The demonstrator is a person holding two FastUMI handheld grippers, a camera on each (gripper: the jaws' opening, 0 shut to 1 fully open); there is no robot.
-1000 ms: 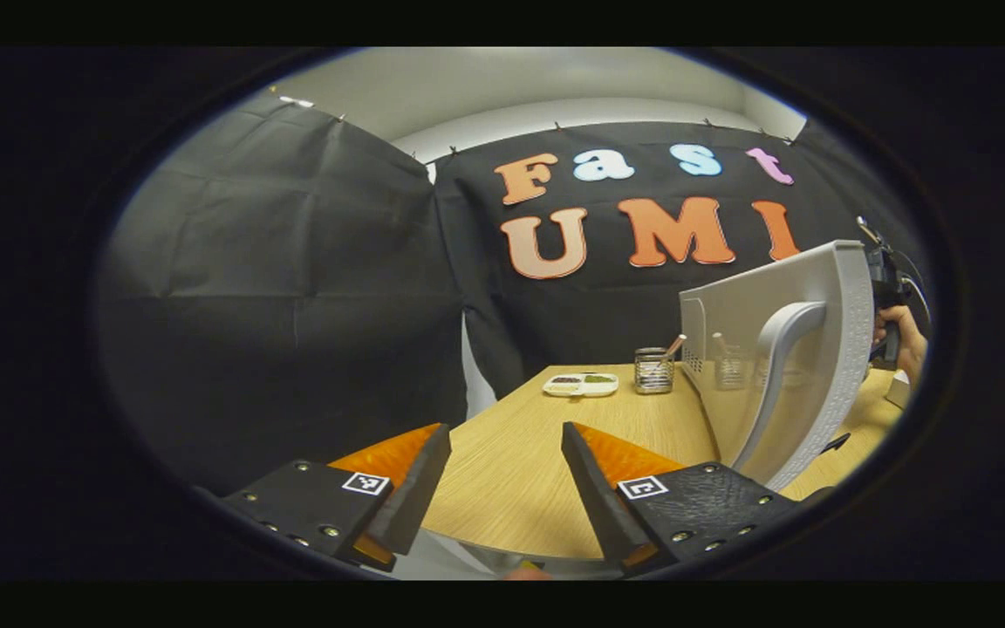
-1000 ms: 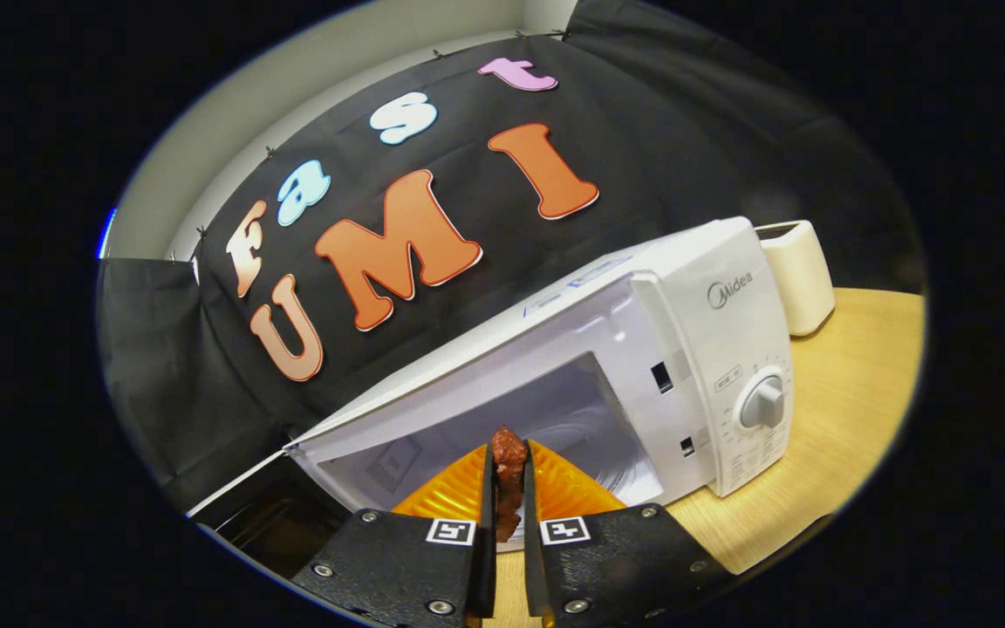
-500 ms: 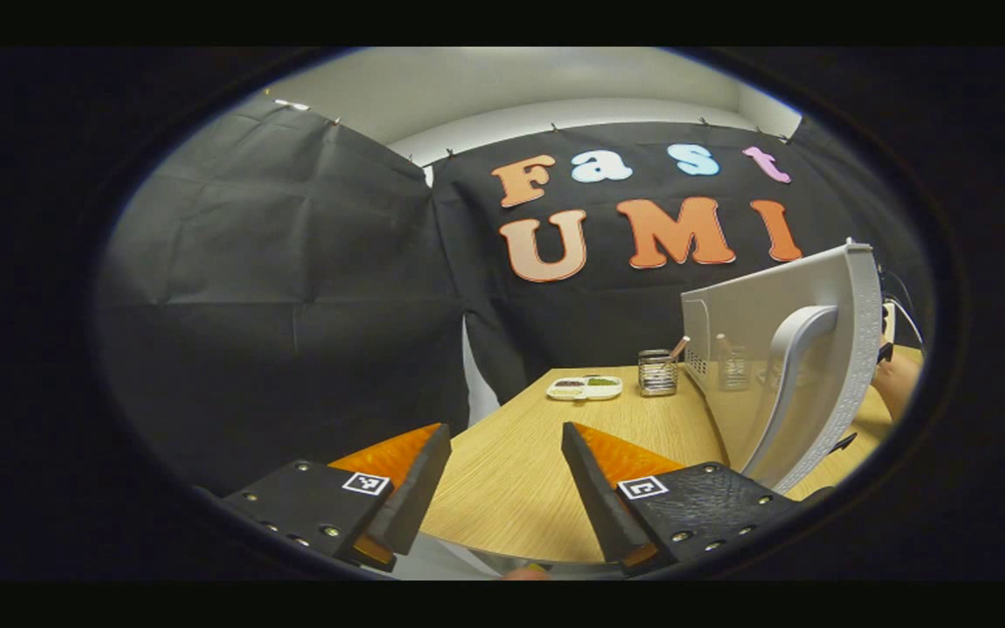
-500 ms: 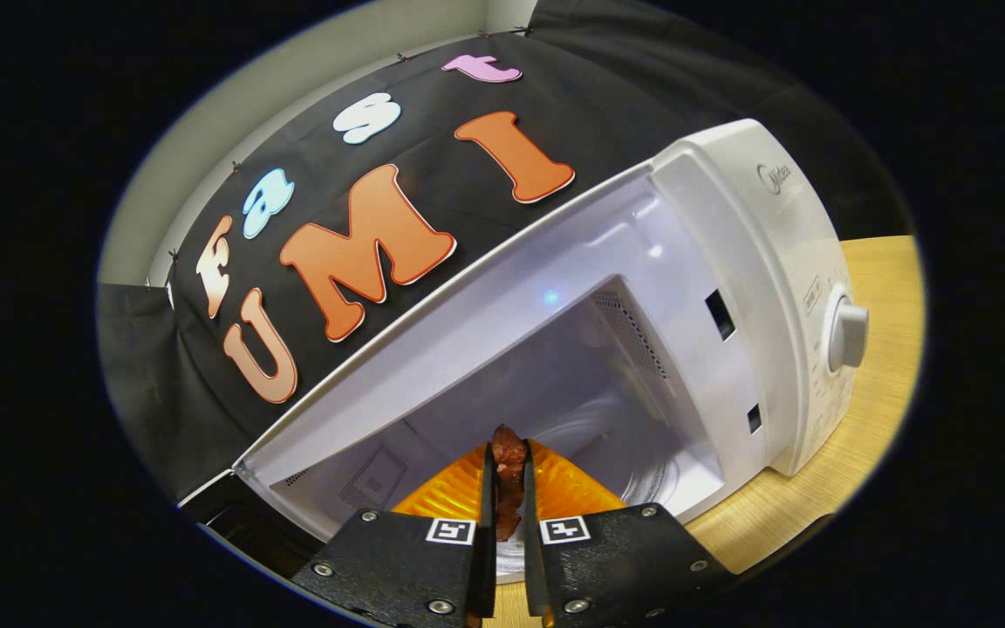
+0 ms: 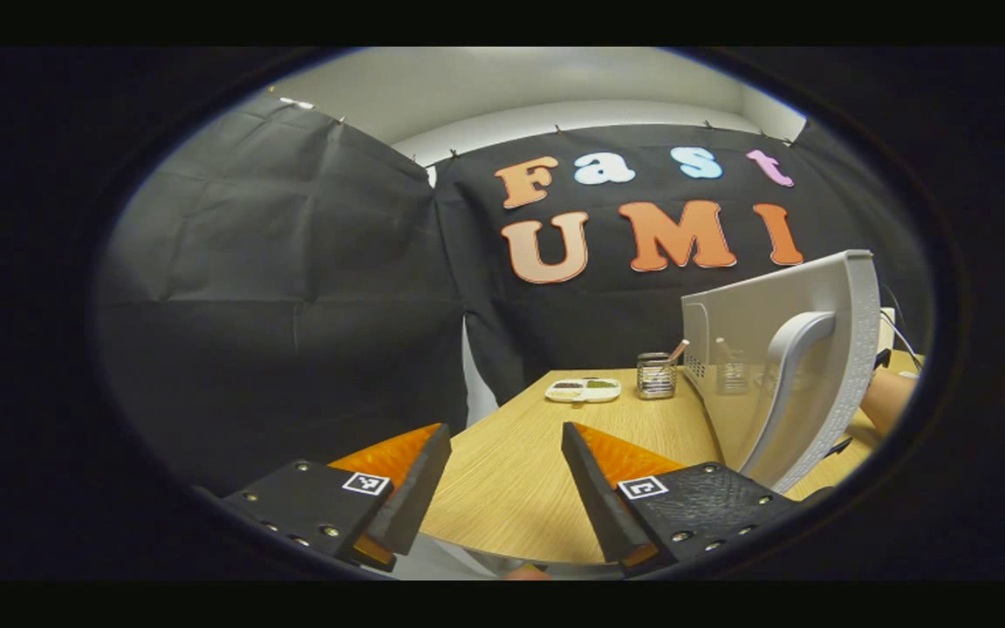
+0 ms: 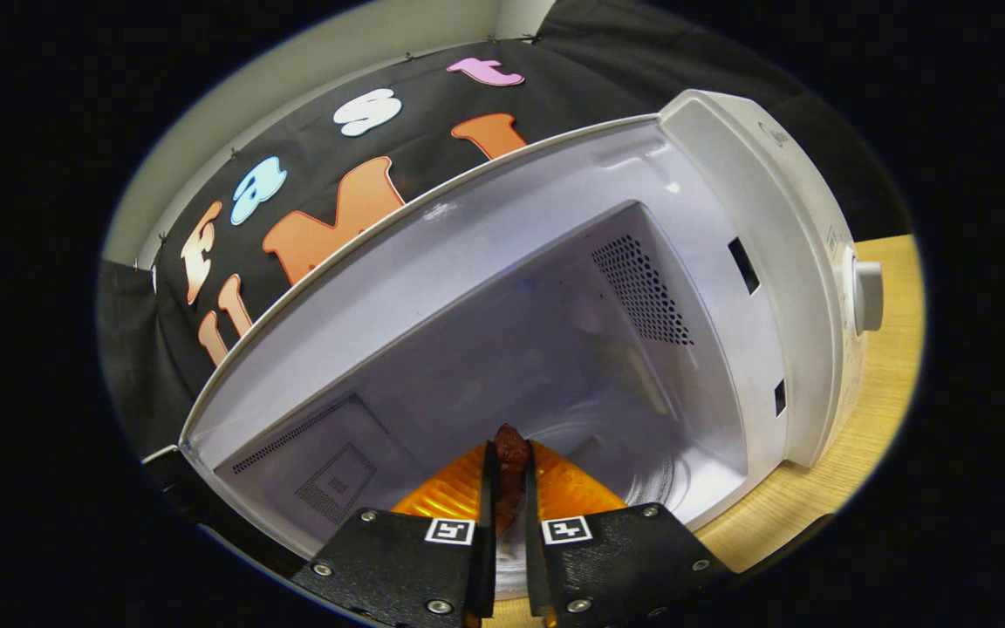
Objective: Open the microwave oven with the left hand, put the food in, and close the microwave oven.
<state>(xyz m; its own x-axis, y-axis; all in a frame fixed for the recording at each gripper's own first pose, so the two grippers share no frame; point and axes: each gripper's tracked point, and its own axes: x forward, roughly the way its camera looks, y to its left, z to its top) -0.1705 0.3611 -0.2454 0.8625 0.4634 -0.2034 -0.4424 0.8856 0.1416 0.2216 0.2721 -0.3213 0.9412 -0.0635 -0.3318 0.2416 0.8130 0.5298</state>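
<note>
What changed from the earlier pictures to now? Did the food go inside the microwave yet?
The right gripper moved forward toward the open microwave, so its cavity now looms much larger, with the food at the opening. Nothing was let go: the food stays pinched between the fingers. The left gripper stayed open beside the swung-out door, and the small tray and cup on the table didn't move.

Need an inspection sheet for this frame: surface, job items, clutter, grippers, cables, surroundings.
Surface: wooden table, bare in front of the left gripper.
Job's things: microwave open, door swung wide; food at the cavity mouth, not yet set down.
Clutter: divided dish and metal cup at the far edge.
Grippers: left gripper open, holding nothing; right gripper shut on the food.
Cables: thin dark lead behind the door.
Surroundings: black cloth walls.
</note>
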